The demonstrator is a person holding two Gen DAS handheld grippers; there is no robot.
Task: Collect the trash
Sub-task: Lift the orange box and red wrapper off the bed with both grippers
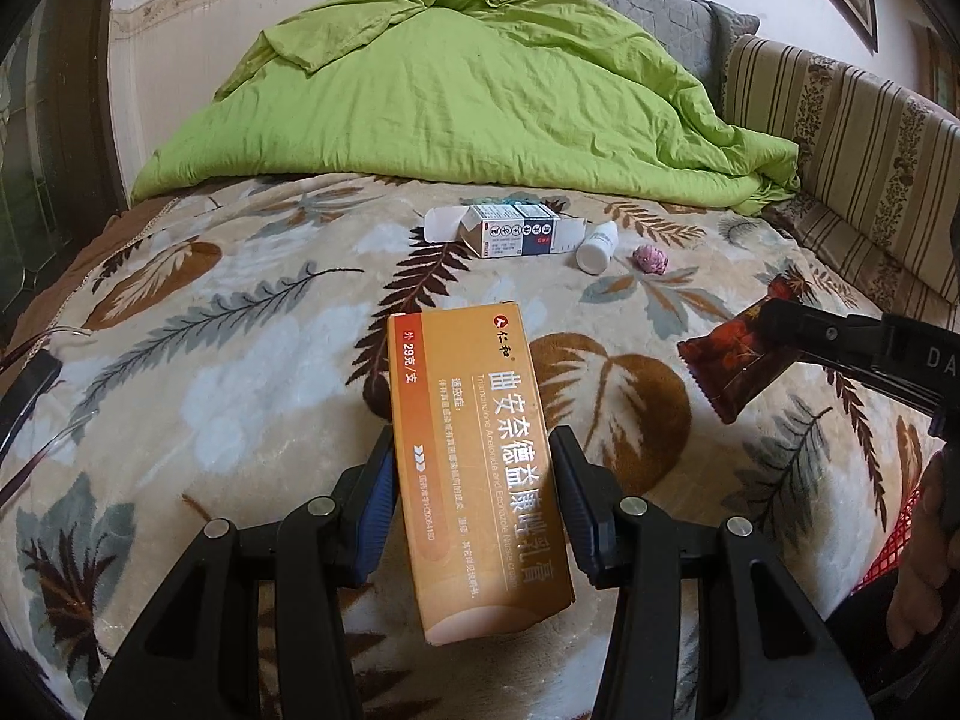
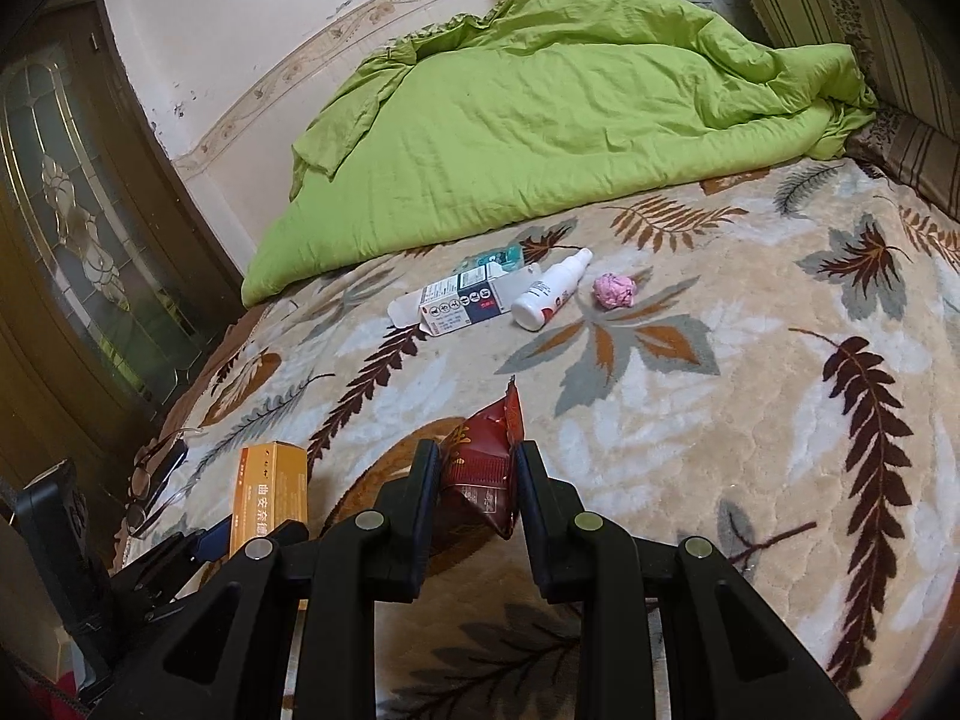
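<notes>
On the near bed (image 1: 252,360), left gripper (image 1: 474,480) pinches orange box (image 1: 474,468); right gripper (image 2: 477,480) pinches red wrapper (image 2: 480,468). Remaining far: open carton (image 2: 462,300), white bottle (image 2: 549,291), pink wad (image 2: 613,290).

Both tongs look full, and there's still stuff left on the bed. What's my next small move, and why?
Probably carry both loads off to the trash first: the left tongs grip the orange box, the right tongs the red wrapper, so neither can take the white bottle yet.
</notes>
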